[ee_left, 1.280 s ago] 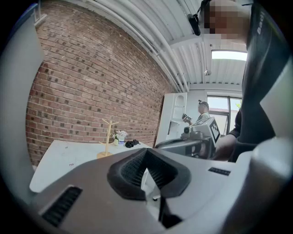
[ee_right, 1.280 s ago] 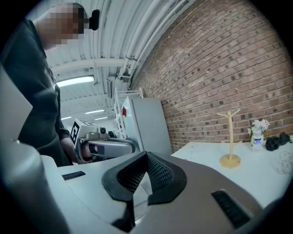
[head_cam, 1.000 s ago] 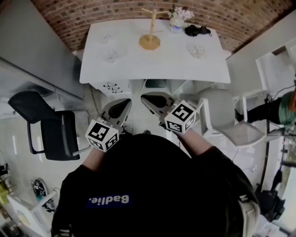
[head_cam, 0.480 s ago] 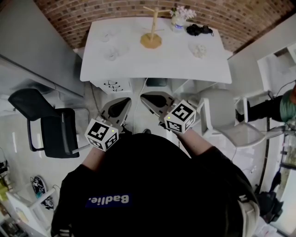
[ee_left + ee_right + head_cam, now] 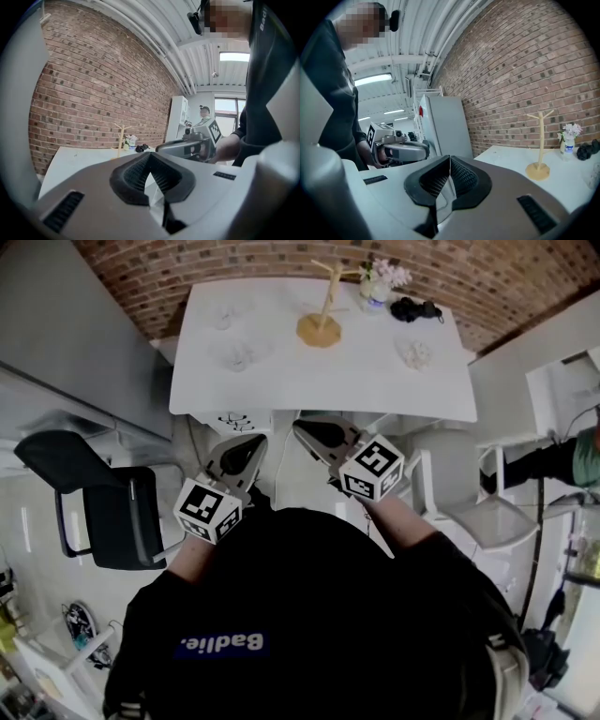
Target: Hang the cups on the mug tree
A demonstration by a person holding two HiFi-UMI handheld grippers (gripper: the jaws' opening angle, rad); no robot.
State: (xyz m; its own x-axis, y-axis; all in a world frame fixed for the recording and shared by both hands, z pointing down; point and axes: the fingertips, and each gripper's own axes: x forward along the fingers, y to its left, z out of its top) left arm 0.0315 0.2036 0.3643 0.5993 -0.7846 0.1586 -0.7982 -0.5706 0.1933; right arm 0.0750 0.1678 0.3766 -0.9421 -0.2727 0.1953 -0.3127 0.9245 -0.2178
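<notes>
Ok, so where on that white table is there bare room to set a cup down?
The front strip of the table is bare, from the clear cups on the left to the lone cup on the right, in front of the mug tree. The back right is crowded: flowers and a black bundle.

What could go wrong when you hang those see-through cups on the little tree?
The cups are clear and faint against the white table, so one might get bumped or dropped. The mug tree is thin and stands near the flowers; a clumsy hang might tip either.
</notes>
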